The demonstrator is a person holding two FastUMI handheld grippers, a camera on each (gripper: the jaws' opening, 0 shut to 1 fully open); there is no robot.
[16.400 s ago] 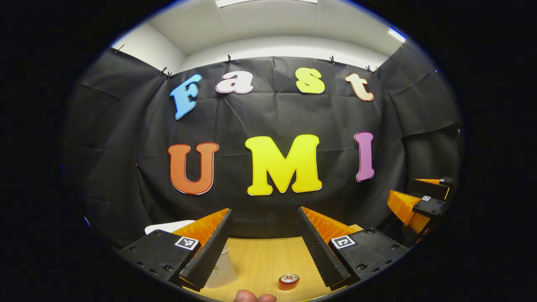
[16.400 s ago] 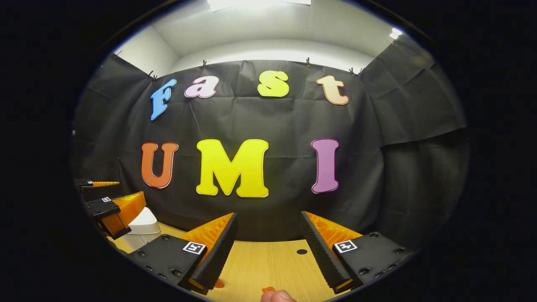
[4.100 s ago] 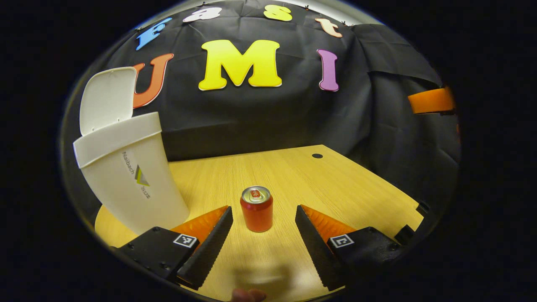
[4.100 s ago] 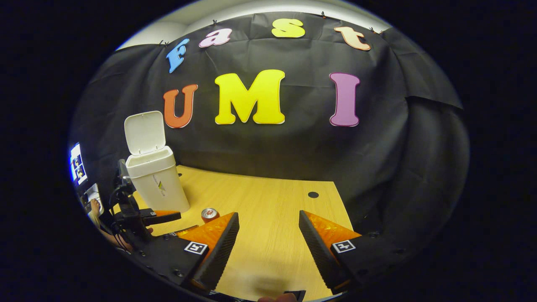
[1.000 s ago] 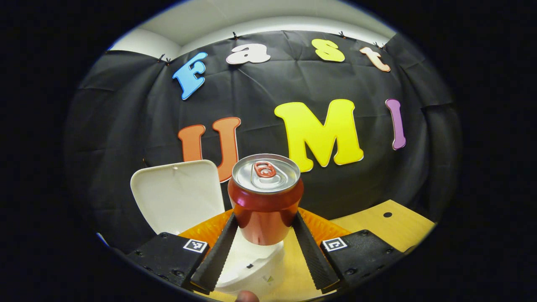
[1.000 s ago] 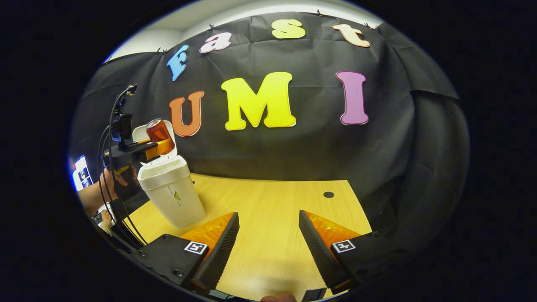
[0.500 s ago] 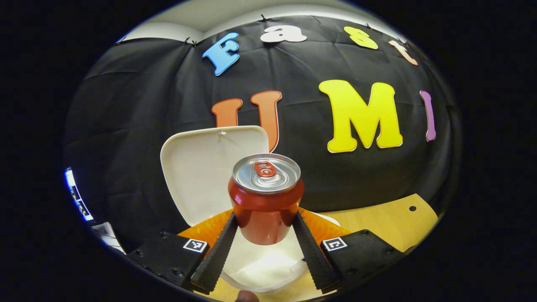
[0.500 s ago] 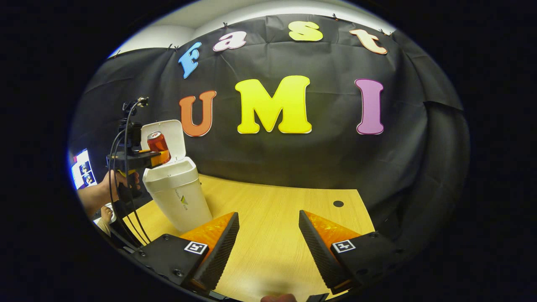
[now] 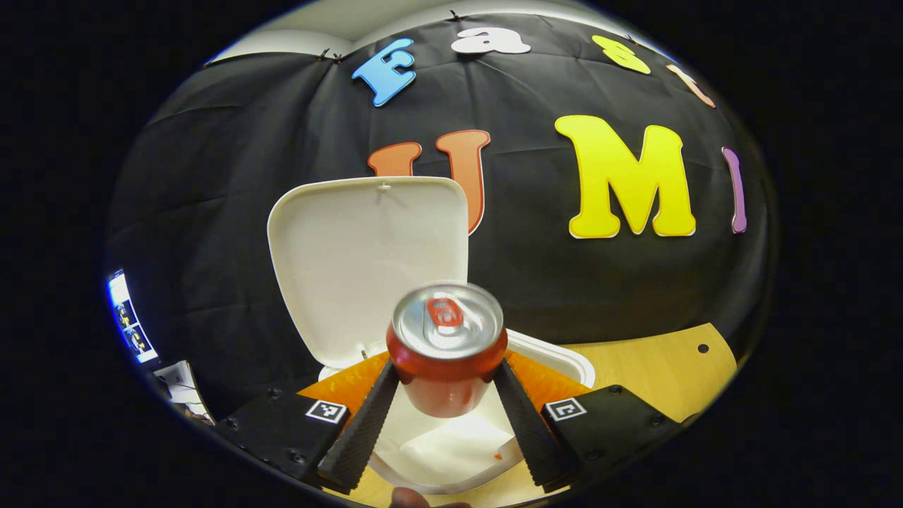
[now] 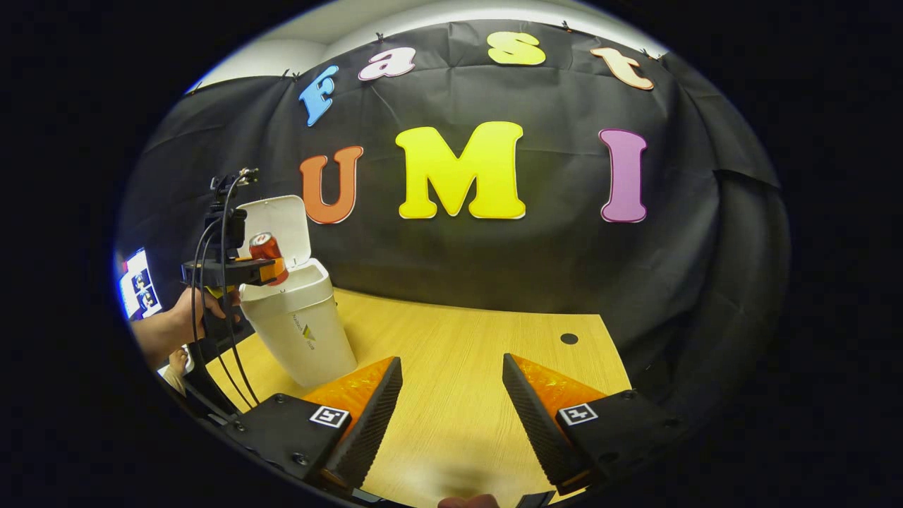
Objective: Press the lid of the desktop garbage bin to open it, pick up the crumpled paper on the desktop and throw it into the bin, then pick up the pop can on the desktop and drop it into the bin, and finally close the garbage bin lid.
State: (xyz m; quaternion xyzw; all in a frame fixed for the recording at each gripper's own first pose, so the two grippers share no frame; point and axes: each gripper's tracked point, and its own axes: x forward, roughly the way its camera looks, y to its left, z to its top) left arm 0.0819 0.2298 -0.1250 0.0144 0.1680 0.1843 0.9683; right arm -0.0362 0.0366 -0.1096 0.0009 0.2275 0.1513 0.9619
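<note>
Left gripper (image 9: 446, 416) clamped on one red aluminium pop can (image 9: 446, 346), held upright above the open mouth of the single white plastic desktop bin (image 9: 564, 356), presumably for a straight drop. Hinged white lid (image 9: 367, 254) stood raised behind. Right gripper (image 10: 446, 416) spread wide, empty, over the wooden desktop (image 10: 480, 353), apparently waiting.

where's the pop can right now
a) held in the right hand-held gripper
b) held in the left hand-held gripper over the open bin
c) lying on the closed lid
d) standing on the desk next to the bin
b: the pop can sits between the two fingers of the left hand-held gripper, above the open mouth of the bin, whose lid stands raised behind it.
</note>
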